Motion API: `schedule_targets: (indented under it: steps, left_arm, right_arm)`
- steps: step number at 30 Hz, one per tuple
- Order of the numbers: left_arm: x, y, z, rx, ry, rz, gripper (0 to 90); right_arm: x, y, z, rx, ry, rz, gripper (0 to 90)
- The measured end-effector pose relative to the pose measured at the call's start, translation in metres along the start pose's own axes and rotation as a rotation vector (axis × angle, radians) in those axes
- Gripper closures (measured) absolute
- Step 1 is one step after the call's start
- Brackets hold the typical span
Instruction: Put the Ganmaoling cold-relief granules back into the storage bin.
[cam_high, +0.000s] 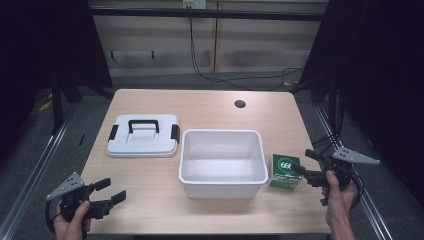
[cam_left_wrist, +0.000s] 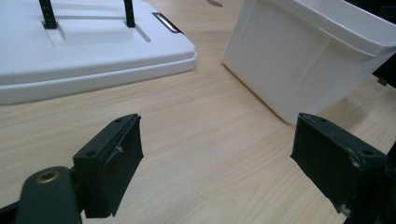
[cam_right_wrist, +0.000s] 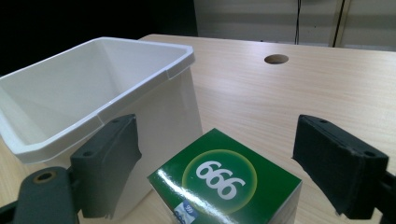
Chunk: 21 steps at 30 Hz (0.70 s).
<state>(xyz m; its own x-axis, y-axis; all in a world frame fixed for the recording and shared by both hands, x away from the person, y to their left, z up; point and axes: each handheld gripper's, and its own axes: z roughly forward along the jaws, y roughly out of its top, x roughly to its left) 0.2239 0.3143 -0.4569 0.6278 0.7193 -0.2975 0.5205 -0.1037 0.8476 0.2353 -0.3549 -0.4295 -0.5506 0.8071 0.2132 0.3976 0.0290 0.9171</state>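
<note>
From above, your right gripper (cam_high: 303, 162) hangs with jaws spread over the near right part of the table (cam_high: 210, 100), right at the green box (cam_high: 285, 171) that stands just beside the white tub (cam_high: 222, 186), while your left gripper (cam_high: 111, 190) waits released at the near left corner, with the white lid (cam_high: 143, 142) farther back. Along your left gripper (cam_left_wrist: 217, 163), the jaws gape over bare wood. Along your right gripper (cam_right_wrist: 217, 161), the box (cam_right_wrist: 226, 186) sits between the parted jaws, ungrasped, against the tub (cam_right_wrist: 161, 112).
</note>
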Motion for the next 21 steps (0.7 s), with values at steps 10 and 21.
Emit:
schedule_targets:
  steps: [10,21]
  left_arm:
    - [0.002,-0.001,0.000,0.005,0.006,-0.015,16.0]
    - [0.001,-0.001,0.000,0.010,-0.003,-0.019,16.0]
  right_arm:
    - [-0.003,0.002,-0.004,0.023,-0.005,-0.022,13.9]
    - [-0.004,0.027,-0.016,0.068,0.028,-0.037,13.9]
